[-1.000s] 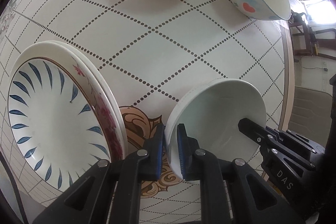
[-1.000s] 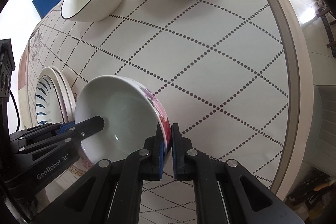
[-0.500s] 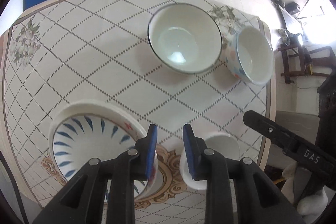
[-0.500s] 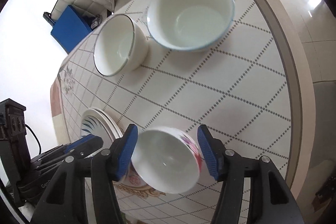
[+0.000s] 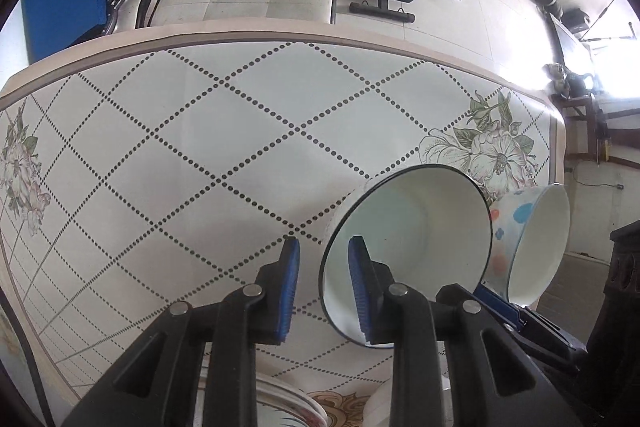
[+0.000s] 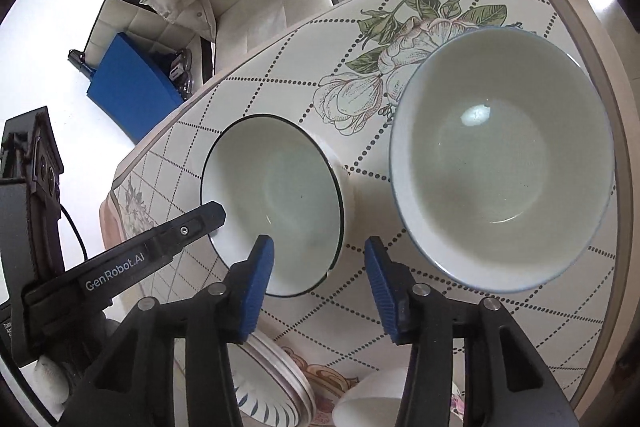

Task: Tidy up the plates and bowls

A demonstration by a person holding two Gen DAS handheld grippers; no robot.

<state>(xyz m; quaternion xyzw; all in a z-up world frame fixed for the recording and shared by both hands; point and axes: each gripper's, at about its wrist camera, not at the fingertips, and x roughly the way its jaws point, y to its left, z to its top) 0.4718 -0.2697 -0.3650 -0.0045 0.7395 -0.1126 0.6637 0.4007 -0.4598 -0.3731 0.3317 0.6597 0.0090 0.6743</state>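
a patterned table [image 5: 224, 131] holds two bowls side by side near its far corner: a white bowl with a thin black rim [image 6: 276, 207] and, on its right, a larger bowl with a blue rim and coloured spots outside [image 6: 500, 155]. the left gripper [image 5: 323, 287] has its jaws parted a little, with nothing held, and straddles the near rim of the black-rimmed bowl [image 5: 412, 239], one pad inside and one outside. the right gripper [image 6: 318, 285] has its jaws spread wide and empty, over the gap between the two bowls. at the bottom edge lie a stack of plates [image 6: 276, 383] and a small white bowl [image 6: 376, 399]. the bowls look like glazed ceramic: rigid, fairly heavy, slippery and breakable, so they are best pinched across the rim wall, well down on it, and set down gently.
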